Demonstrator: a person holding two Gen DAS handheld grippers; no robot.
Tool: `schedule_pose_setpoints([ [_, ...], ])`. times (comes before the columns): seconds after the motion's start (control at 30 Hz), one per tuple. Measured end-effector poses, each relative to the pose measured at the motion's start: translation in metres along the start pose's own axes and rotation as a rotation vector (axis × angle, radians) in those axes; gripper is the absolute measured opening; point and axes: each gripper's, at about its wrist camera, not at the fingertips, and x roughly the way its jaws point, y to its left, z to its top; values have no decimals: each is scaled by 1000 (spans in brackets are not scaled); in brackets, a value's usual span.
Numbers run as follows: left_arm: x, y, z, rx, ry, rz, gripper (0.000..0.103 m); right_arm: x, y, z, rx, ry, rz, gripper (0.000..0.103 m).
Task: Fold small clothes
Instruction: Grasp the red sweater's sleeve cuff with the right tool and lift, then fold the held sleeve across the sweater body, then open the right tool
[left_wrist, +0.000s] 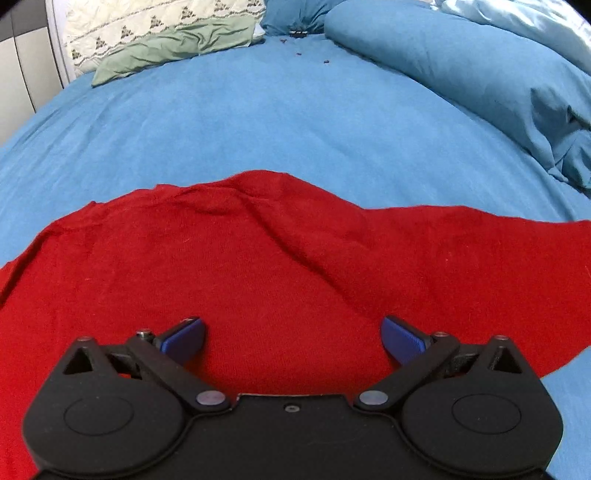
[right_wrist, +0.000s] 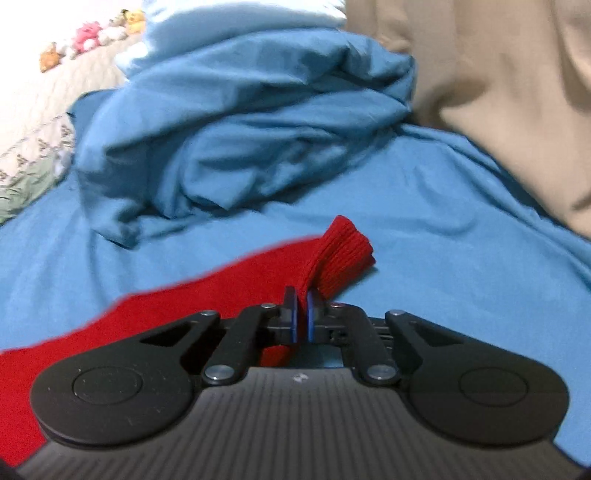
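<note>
My sweater (left_wrist: 258, 266) lies on the bed (left_wrist: 258, 122); behind it a pillow (left_wrist: 166, 48) left, duvet (left_wrist: 461, 74) right.

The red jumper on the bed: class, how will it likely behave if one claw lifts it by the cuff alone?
The red jumper is probably floppy: it lies in soft creases on the blue sheet. Its ribbed cuff bunches where the right claw pinches it, so it likely drapes and trails. The knit looks grippy, not slippery.

Red sweater (left_wrist: 258, 266) on blue bed (left_wrist: 258, 122)
</note>
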Motion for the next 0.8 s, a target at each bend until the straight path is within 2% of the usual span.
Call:
schedule_pose_setpoints([
  [0.1, -23, 22, 3, -22, -36, -40, 103, -20, 25, 19, -14, -35, 99, 20],
  [0.17, -40, 37, 7, -21, -67, -26, 103, -41, 53, 33, -34, -66, 182, 20],
  [0.3, -79, 77, 11, -45, -124, -3, 103, -91, 131, 52, -65, -123, 421, 20],
  [0.43, -108, 123, 12, -80, -162, 36, 103, -135, 225, 38, -122, -129, 673, 20],
  [0.5, -116, 146, 6, -94, -169, 69, 103, -150, 274, 9, -170, -86, 785, 20],
  [0.6, -118, 176, -11, -117, -159, 111, 103, -155, 336, -56, -285, 18, 858, 20],
  [0.67, -110, 192, -24, -140, -130, 114, 103, -149, 368, -111, -389, 102, 860, 20],
  [0.73, -101, 203, -39, -160, -96, 110, 103, -144, 388, -165, -509, 147, 819, 20],
  [0.8, -94, 210, -47, -166, -72, 104, 103, -145, 393, -200, -577, 171, 807, 20],
])
